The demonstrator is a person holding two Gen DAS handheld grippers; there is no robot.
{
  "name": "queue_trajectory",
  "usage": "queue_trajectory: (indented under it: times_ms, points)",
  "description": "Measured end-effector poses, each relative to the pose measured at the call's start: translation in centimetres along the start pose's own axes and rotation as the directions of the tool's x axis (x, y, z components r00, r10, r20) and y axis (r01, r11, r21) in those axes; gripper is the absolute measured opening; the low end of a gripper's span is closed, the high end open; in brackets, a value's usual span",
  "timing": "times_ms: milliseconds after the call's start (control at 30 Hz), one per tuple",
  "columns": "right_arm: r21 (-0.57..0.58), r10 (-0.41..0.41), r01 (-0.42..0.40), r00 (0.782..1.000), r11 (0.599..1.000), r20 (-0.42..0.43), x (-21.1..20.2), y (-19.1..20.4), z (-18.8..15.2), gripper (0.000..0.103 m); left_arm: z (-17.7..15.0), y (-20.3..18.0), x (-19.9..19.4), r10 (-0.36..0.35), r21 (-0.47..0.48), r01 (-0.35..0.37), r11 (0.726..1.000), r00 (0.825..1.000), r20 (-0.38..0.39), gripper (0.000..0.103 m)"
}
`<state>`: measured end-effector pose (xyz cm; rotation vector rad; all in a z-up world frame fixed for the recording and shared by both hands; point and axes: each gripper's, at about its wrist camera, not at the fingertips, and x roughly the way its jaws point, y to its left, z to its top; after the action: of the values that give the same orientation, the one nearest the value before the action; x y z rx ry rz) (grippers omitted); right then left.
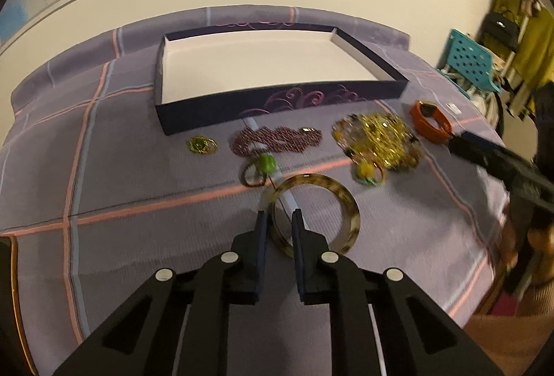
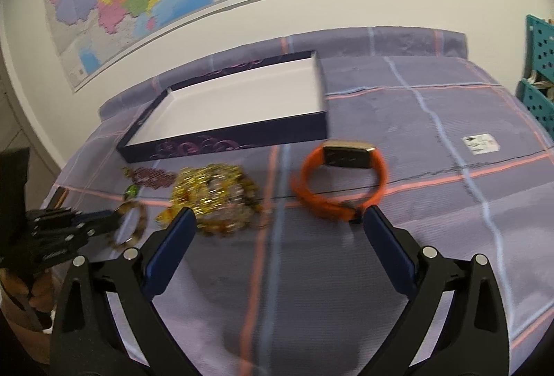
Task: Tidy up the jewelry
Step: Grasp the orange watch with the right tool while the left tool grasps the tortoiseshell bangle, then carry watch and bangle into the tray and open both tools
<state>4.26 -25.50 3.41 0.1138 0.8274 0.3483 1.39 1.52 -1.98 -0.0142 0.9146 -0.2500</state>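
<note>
We take the dark tray as our landmark: it sits open and bare-floored on the table's plaid cloth, purple swirls on its near wall, and all the jewelry lies loose in front of that wall. Just in front of its right corner is the orange watch band, soft and springy, best pinched across the strap rather than the gold face. Our right gripper is spread wide with nothing in it, one finger tip close beside the strap's clasp. Farther forward of the tray's middle lies the tortoiseshell bangle, rigid, light and likely slick; our left gripper is nearly closed across its rim at the near-left arc, though we cannot tell whether the pads fully press. Between bangle and tray lie the gold tangle, limp and prone to snagging, the beaded strand, the green-stone ring and a small brooch. A white label right of the tray is too blurred to read.
</note>
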Motion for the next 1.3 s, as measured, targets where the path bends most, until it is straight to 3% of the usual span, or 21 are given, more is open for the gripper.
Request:
queue_trajectory:
  times_ms: [167, 333, 400, 533, 567, 600, 767, 1000, 1167, 1300]
  points:
    - [0.032, -0.05, 0.05, 0.999, 0.998, -0.013, 0.3, -2.6, 1.3, 0.08, -0.1, -0.3, 0.0, -0.023, 0.012, 0.023, 1.0, 1.0, 0.005, 0.027]
    - [0.088, -0.044, 0.049, 0.998, 0.995, -0.053, 1.5, -5.4, 2.6, 0.068, 0.2, -0.6, 0.4, -0.009, 0.037, 0.008, 0.999, 1.0, 0.01, 0.03]
    - [0.112, -0.037, 0.046, 0.996, 0.993, -0.08, 2.2, -6.1, 2.7, 0.052, 0.3, -0.5, 0.4, -0.005, 0.037, 0.004, 0.999, 1.0, 0.008, 0.029]
    - [0.112, -0.039, 0.05, 0.994, 0.992, -0.098, 3.0, -6.7, 2.7, 0.038, 0.1, -0.5, 0.3, 0.015, 0.055, -0.015, 0.998, 1.0, 0.009, 0.019]
    - [0.103, -0.046, 0.056, 0.994, 0.993, -0.098, 3.0, -6.8, 2.7, 0.03, 0.1, -0.4, 0.3, 0.01, 0.058, -0.011, 0.998, 1.0, 0.006, 0.018]
    - [0.103, -0.046, 0.056, 0.994, 0.993, -0.097, 3.0, -6.9, 2.7, 0.015, 0.1, -0.3, 0.2, 0.006, 0.059, -0.006, 0.998, 1.0, 0.003, 0.017]
    - [0.087, -0.037, 0.046, 0.994, 0.995, -0.104, 3.1, -6.9, 2.7, 0.011, 0.3, -0.1, 0.2, -0.01, 0.082, 0.011, 0.997, 1.0, -0.011, 0.021]
    - [0.041, -0.011, 0.015, 0.996, 0.999, -0.091, 2.8, -5.6, 3.1, 0.01, 0.7, -0.9, 0.9, 0.024, 0.142, -0.023, 0.99, 1.0, -0.005, 0.021]
    - [0.011, -0.003, 0.004, 0.997, 1.0, -0.083, 2.6, -4.7, 3.4, 0.01, 0.6, -1.4, 0.9, 0.046, 0.2, -0.047, 0.979, 0.999, 0.007, 0.007]
    - [-0.006, 0.004, -0.005, 0.997, 1.0, -0.073, 2.3, -4.2, 3.6, 0.01, 0.8, -1.1, 0.9, 0.043, 0.186, -0.044, 0.982, 0.999, 0.004, 0.005]
